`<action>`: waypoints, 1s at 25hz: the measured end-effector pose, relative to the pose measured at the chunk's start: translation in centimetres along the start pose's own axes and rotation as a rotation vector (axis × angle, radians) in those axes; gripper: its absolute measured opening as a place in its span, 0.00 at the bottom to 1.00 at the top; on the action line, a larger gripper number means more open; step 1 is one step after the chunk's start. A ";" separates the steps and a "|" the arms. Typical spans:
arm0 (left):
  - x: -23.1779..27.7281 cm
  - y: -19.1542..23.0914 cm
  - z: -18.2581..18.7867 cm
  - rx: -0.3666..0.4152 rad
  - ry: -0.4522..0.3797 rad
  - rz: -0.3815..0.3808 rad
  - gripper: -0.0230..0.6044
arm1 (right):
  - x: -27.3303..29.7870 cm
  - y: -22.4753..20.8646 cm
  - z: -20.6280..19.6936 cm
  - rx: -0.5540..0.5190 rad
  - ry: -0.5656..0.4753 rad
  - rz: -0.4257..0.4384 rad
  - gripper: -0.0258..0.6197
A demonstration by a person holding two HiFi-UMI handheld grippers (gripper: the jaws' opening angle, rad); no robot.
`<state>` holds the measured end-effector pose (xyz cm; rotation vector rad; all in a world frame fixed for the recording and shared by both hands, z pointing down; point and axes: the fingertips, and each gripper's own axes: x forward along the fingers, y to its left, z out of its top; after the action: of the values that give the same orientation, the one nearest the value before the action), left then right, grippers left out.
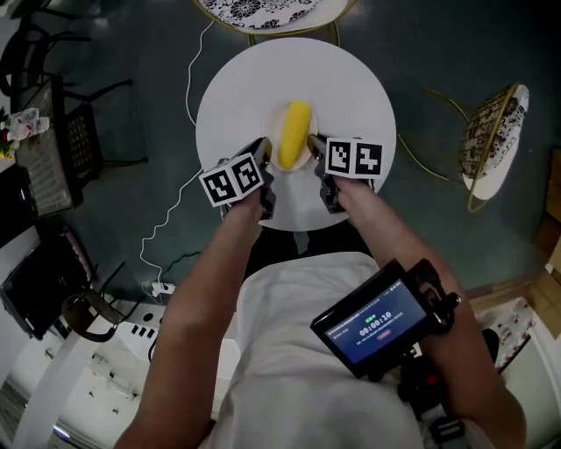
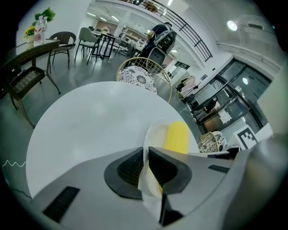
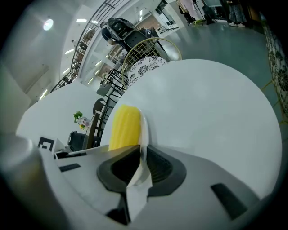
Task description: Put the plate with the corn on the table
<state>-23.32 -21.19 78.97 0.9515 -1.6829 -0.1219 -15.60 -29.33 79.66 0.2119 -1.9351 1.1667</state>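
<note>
A yellow corn cob [image 1: 294,133] lies on a small cream plate [image 1: 272,131] over the near half of the round white table [image 1: 351,96]. My left gripper [image 1: 266,160] is shut on the plate's left rim and my right gripper [image 1: 316,151] on its right rim. In the left gripper view the jaws [image 2: 146,168] pinch the plate's thin edge [image 2: 153,134], with the corn [image 2: 176,137] just beyond. The right gripper view shows its jaws [image 3: 141,168] clamped on the rim [image 3: 144,130] beside the corn [image 3: 123,128]. I cannot tell whether the plate touches the tabletop.
A patterned round chair [image 1: 263,13] stands beyond the table and another chair [image 1: 495,140] to the right. Dark chairs and shelving [image 1: 70,140] stand at the left. A white cable [image 1: 175,210] runs across the floor. A screen device [image 1: 386,320] hangs at the person's chest.
</note>
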 end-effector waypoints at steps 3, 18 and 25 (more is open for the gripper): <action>0.3 0.0 -0.2 0.030 0.015 -0.002 0.10 | 0.1 -0.2 -0.2 -0.003 -0.001 0.001 0.09; -0.9 0.7 0.4 0.151 0.033 -0.009 0.10 | -1.0 -0.5 0.6 -0.057 -0.108 -0.038 0.10; -2.5 0.0 -0.9 0.174 0.046 -0.056 0.16 | -3.3 -1.2 0.0 -0.015 -0.190 -0.034 0.10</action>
<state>-22.50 -19.26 77.32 1.1230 -1.6445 0.0093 -12.91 -30.88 77.99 0.3573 -2.0960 1.1440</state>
